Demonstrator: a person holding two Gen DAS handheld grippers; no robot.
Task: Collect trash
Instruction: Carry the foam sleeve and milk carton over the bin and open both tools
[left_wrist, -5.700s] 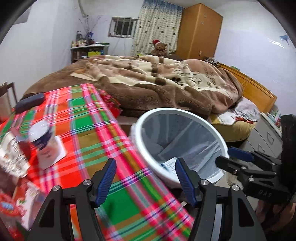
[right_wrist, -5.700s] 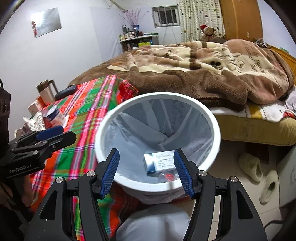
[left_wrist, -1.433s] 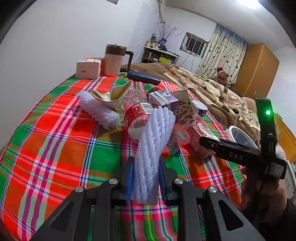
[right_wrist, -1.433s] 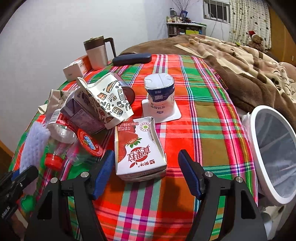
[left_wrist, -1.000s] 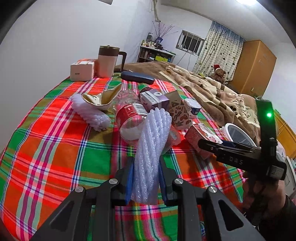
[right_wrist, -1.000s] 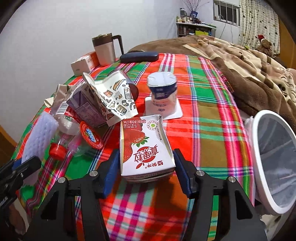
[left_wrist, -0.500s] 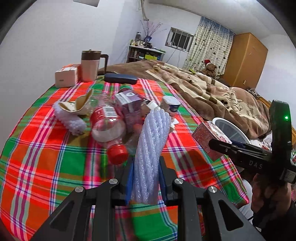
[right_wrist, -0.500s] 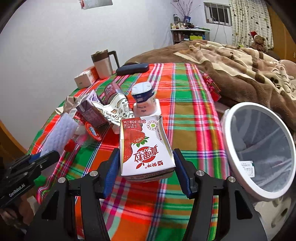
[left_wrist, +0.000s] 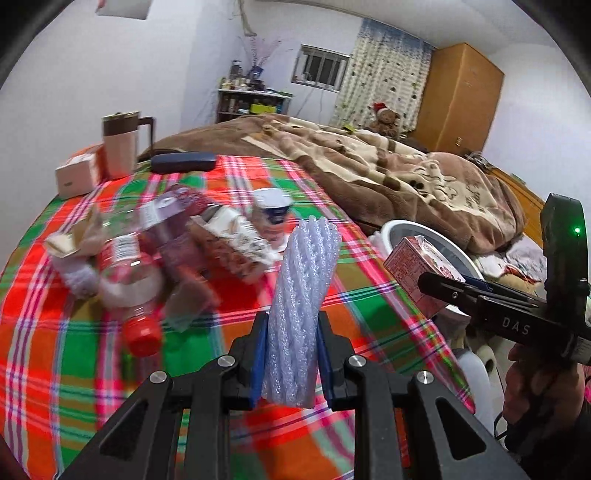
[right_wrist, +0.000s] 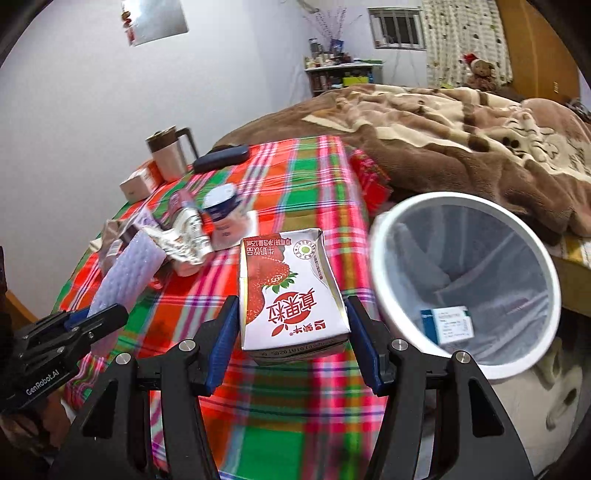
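My left gripper is shut on a white foam net sleeve, held up over the plaid tablecloth. My right gripper is shut on a strawberry milk carton, lifted off the table; the carton also shows in the left wrist view. A white bin with a grey liner stands just right of the table, a small white box inside it. Left on the table lie a plastic bottle with a red cap, a patterned paper cup, a purple carton and a yogurt cup.
A tan mug, a small box and a dark case sit at the table's far end. A bed with a brown blanket lies beyond. A wardrobe stands at the back right.
Both grippers have swung right from the trash pile toward the bin, each keeping its load. The bin has grown larger and nearer in the right wrist view.
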